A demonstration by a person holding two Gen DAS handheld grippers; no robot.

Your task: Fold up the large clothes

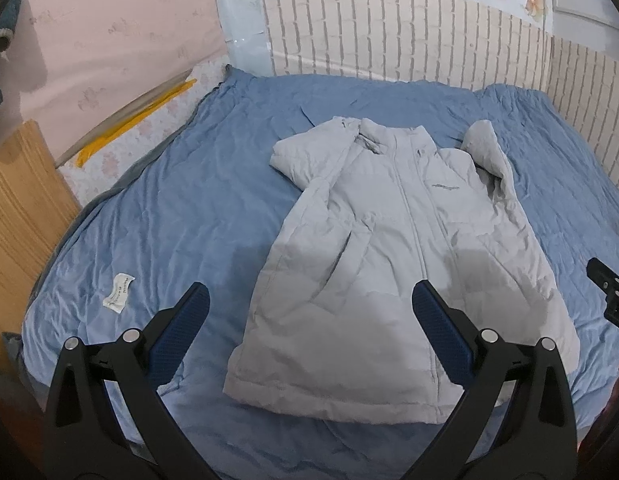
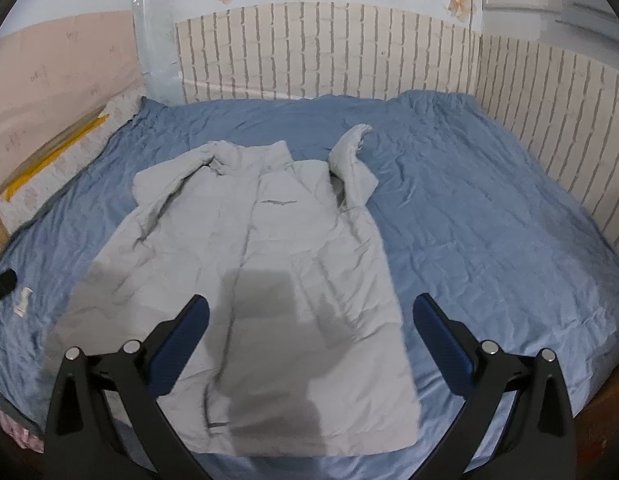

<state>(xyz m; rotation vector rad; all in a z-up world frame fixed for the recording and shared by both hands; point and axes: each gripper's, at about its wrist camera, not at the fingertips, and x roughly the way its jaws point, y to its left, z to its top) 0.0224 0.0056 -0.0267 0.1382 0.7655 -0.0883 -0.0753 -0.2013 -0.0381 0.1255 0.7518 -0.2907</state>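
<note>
Left gripper (image 1: 309,312) and right gripper (image 2: 309,320) gape above grey jacket (image 1: 393,264)

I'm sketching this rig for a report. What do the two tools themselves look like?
Both look alike: the left tool and right tool each have two matte black, angular plastic arms carrying dark blue textured pads, with round silver pivot pins. No cables, markings or sleeves are visible.

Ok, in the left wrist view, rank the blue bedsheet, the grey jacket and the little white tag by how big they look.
1. blue bedsheet
2. grey jacket
3. white tag, by far the smallest
</note>
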